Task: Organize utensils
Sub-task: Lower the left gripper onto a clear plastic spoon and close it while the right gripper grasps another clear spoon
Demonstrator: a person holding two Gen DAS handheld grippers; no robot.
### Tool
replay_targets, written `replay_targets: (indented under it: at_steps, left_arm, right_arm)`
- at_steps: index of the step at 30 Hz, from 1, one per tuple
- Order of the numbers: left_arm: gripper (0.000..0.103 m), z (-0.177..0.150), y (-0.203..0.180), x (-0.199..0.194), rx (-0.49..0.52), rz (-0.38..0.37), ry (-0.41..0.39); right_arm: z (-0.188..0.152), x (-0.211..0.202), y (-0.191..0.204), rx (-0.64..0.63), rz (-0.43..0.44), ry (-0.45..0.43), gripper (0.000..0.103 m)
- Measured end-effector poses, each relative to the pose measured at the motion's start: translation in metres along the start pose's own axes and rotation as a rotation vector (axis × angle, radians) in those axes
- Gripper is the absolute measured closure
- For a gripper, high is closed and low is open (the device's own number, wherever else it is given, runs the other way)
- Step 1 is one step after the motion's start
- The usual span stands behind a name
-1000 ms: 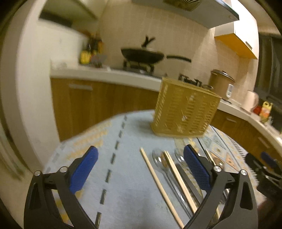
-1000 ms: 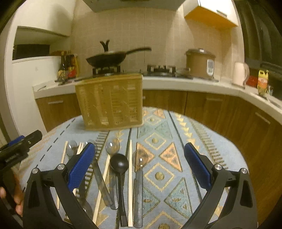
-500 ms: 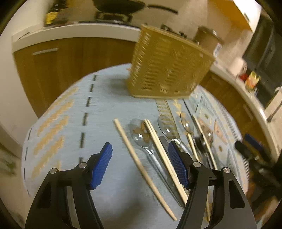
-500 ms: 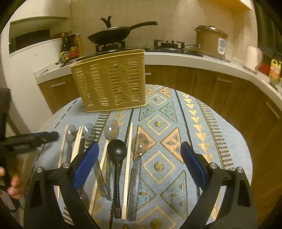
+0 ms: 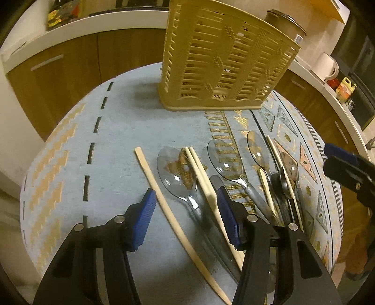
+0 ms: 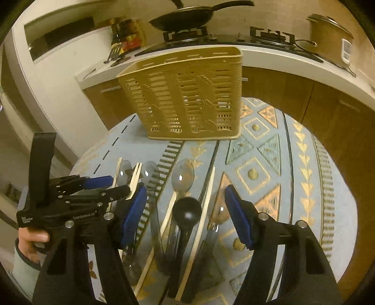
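Observation:
A tan slotted utensil holder (image 5: 225,63) (image 6: 187,96) stands at the far side of a round table with a patterned blue cloth (image 5: 70,150). Wooden chopsticks (image 5: 164,199), clear spoons (image 5: 175,173) and a black spoon (image 6: 186,212) lie in a row in front of it. My left gripper (image 5: 186,201) is open and low over the leftmost chopstick and spoon handle. My right gripper (image 6: 185,208) is open, straddling the black spoon and nearby chopsticks (image 6: 201,211). The left gripper also shows in the right wrist view (image 6: 110,185).
A kitchen counter (image 6: 281,56) curves behind the table, with a stove and black pan (image 6: 185,16), a rice cooker (image 6: 330,35), bottles (image 6: 124,32) and a kettle (image 5: 328,68). Wooden cabinets (image 5: 58,68) stand below it.
Both grippers have tilted down and come lower and closer to the row of utensils. The left jaws have narrowed around the leftmost chopstick and spoon. The right gripper now straddles the black spoon.

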State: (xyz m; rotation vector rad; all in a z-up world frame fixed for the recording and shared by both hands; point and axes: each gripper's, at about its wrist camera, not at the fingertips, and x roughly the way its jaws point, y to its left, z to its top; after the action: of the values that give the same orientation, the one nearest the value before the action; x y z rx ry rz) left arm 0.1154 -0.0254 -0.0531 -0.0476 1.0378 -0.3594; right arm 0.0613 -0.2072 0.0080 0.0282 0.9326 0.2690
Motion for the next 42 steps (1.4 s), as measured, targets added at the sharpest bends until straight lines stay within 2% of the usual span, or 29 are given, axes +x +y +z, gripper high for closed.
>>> replay_targets:
  at_steps: [3, 6, 15, 17, 21, 24, 28, 30, 35, 39, 42]
  left_arm:
    - [0.057, 0.001, -0.003, 0.001, 0.021, 0.023, 0.002]
    - [0.068, 0.0, -0.006, 0.002, 0.07, 0.07, 0.0]
    - [0.067, 0.008, -0.018, 0.011, 0.139, 0.143, 0.014]
    - [0.071, 0.009, -0.02, 0.012, 0.163, 0.154, 0.012]
    - [0.08, 0.007, -0.022, 0.01, 0.219, 0.136, 0.016]
    - [0.095, 0.006, -0.016, 0.005, 0.242, 0.074, 0.033]
    - [0.1, 0.003, -0.001, -0.005, 0.237, 0.009, 0.057]
    - [0.1, 0.001, 0.009, -0.009, 0.208, -0.021, 0.064]
    - [0.1, -0.002, 0.037, -0.021, 0.084, -0.16, 0.057]
    - [0.096, -0.003, 0.054, -0.023, 0.053, -0.122, 0.047]
    - [0.08, 0.0, 0.059, -0.023, 0.051, -0.11, 0.048]
  right_arm:
    - [0.006, 0.003, 0.001, -0.007, 0.017, 0.012, 0.038]
    - [0.003, 0.003, 0.0, -0.013, 0.018, 0.015, 0.038]
    - [-0.003, 0.009, -0.017, 0.03, 0.031, 0.036, 0.038]
    - [-0.002, 0.007, -0.02, 0.034, 0.03, 0.034, 0.038]
    - [0.0, 0.007, -0.021, 0.038, 0.048, 0.051, 0.038]
    - [0.004, 0.009, -0.017, 0.029, 0.072, 0.07, 0.038]
    - [0.012, 0.021, -0.016, 0.049, 0.102, 0.122, 0.038]
    - [0.017, 0.028, -0.016, 0.062, 0.099, 0.142, 0.038]
    - [0.022, 0.044, -0.017, 0.098, 0.112, 0.181, 0.038]
    - [0.022, 0.051, -0.012, 0.079, 0.094, 0.193, 0.038]
    - [0.024, 0.052, -0.01, 0.072, 0.084, 0.197, 0.038]
